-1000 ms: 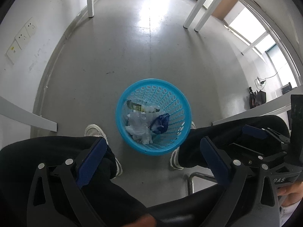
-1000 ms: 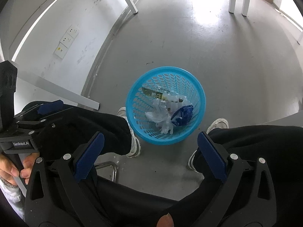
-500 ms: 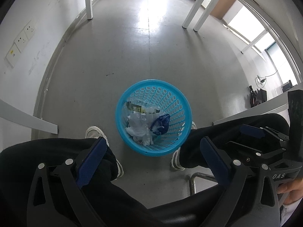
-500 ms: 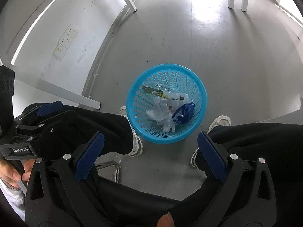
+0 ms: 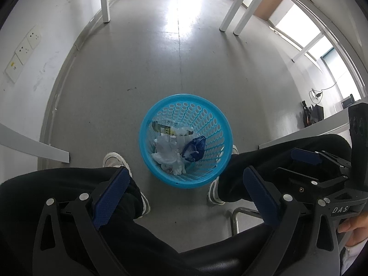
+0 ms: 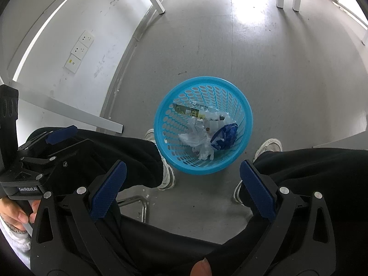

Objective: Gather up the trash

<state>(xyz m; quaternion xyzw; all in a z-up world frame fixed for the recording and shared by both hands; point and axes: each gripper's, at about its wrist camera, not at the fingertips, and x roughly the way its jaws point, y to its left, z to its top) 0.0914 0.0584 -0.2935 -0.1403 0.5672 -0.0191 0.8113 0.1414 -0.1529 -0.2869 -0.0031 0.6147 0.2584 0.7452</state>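
Observation:
A blue perforated trash basket stands on the grey floor between the person's feet; it also shows in the right wrist view. Inside lie crumpled white tissue, a dark blue wrapper and a green-yellow packet. My left gripper is open and empty, held well above the basket over the person's lap. My right gripper is open and empty at the same height. Each gripper shows in the other's view, the right one and the left one.
The person's black-trousered legs and white shoes flank the basket. A white wall with sockets is on the left. White table legs stand at the back. A metal chair frame is below the knees.
Both views have tilted slightly, so the basket sits a little lower in frame. The basket, its contents and both open grippers are otherwise unchanged.

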